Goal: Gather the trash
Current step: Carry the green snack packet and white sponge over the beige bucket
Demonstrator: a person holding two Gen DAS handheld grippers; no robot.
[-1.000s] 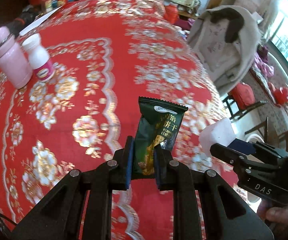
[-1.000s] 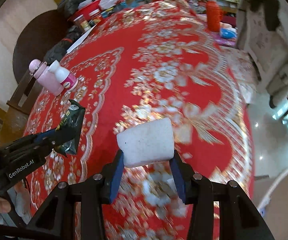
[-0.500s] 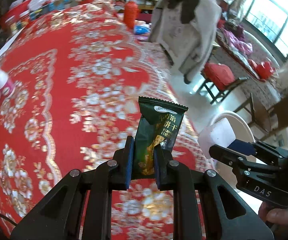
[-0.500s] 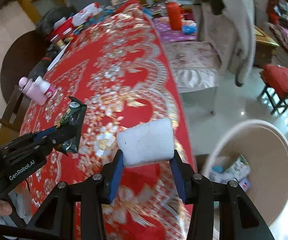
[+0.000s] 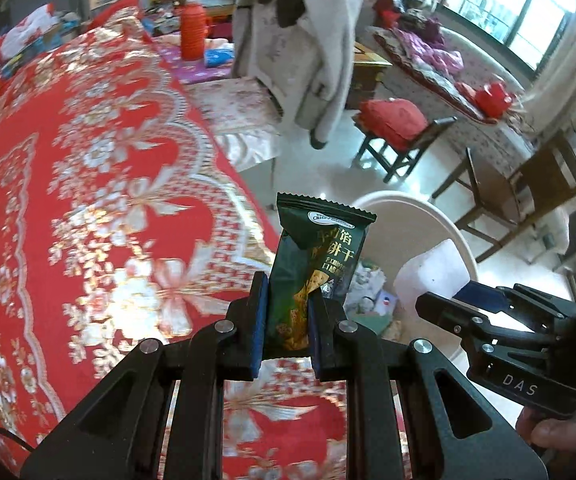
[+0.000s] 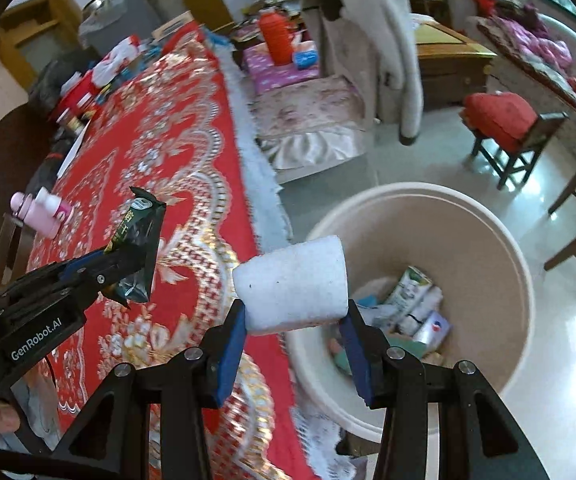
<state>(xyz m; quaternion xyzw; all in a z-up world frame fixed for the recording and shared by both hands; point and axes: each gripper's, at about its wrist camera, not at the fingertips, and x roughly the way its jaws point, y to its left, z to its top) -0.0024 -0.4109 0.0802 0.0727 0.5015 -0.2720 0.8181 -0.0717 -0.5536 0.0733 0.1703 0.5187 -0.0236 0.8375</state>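
Note:
My left gripper (image 5: 286, 320) is shut on a dark green snack wrapper (image 5: 315, 264), held upright over the edge of the red table. The wrapper also shows in the right wrist view (image 6: 138, 248). My right gripper (image 6: 293, 340) is shut on a white foam block (image 6: 291, 284), held at the rim of the beige trash bin (image 6: 499, 248). The block also shows in the left wrist view (image 5: 431, 270). The bin stands on the floor beside the table and holds several pieces of trash (image 6: 411, 304). In the left wrist view the bin (image 5: 411, 216) lies behind the wrapper.
The table has a red floral cloth (image 6: 160, 152). A pink bottle (image 6: 34, 216) and a small white bottle (image 6: 54, 204) stand at its far left. A chair with a grey coat (image 5: 303, 44), a red-cushioned stool (image 5: 395, 124) and wooden chairs (image 5: 527, 196) stand around the bin.
Both grippers have swung right, from over the table to its edge. The trash bin has come into view below the foam block and behind the wrapper. Both grips are unchanged.

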